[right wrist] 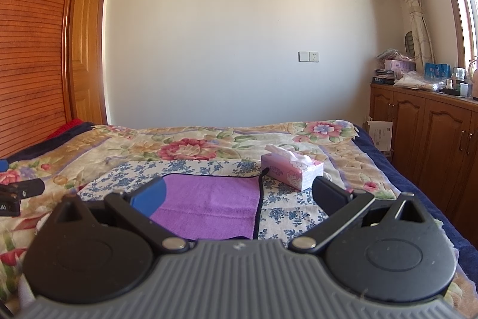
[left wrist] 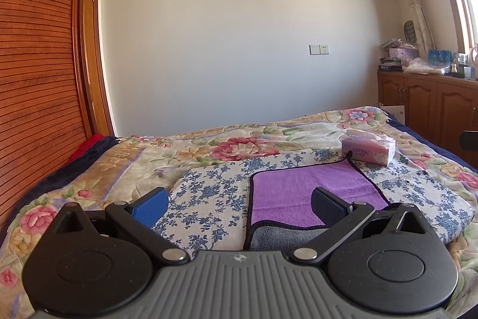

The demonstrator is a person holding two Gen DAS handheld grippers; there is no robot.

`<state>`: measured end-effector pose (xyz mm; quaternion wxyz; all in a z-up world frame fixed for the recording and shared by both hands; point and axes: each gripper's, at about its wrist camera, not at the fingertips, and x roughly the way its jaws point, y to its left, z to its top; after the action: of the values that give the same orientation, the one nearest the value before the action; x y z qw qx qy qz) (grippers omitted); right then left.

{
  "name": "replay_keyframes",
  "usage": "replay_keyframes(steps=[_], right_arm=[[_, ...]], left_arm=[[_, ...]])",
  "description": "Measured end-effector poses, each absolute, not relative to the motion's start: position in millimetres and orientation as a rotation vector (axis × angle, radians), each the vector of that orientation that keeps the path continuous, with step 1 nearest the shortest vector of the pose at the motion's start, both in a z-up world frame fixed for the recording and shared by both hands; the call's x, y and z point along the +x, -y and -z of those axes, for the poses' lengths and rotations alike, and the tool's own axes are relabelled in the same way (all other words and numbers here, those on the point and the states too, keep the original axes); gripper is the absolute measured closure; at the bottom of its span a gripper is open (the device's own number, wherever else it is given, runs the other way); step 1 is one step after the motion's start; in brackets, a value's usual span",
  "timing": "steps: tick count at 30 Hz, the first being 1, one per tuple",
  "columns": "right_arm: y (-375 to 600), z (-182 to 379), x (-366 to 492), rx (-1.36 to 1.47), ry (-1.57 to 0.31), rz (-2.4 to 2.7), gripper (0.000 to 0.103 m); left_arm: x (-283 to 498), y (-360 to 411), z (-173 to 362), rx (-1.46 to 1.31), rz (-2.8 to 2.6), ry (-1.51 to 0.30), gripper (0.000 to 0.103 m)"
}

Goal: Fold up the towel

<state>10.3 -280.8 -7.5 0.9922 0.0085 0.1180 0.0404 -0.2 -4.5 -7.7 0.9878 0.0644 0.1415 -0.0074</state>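
A purple towel (left wrist: 307,187) with a dark edge lies flat on a blue-flowered cloth (left wrist: 209,193) on the bed; its near edge is turned up and shows a grey underside (left wrist: 283,238). My left gripper (left wrist: 239,205) is open and empty, above the towel's near left corner. In the right wrist view the towel (right wrist: 209,205) lies between the fingers of my right gripper (right wrist: 239,196), which is open and empty above its near edge. The left gripper (right wrist: 15,196) shows at that view's left edge.
A pink tissue box (left wrist: 369,150) stands just beyond the towel's far right corner, also in the right wrist view (right wrist: 291,171). A wooden wardrobe (left wrist: 35,79) is at the left. Wooden cabinets (right wrist: 433,145) line the right side of the bed.
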Motion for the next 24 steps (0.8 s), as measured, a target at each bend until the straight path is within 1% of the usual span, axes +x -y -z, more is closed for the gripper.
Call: replay_keyframes(steps=[24], right_arm=[[270, 25, 48, -0.018, -0.349, -0.095, 0.000]], left_arm=[[44, 8, 26, 0.169, 0.031, -0.401, 0.000]])
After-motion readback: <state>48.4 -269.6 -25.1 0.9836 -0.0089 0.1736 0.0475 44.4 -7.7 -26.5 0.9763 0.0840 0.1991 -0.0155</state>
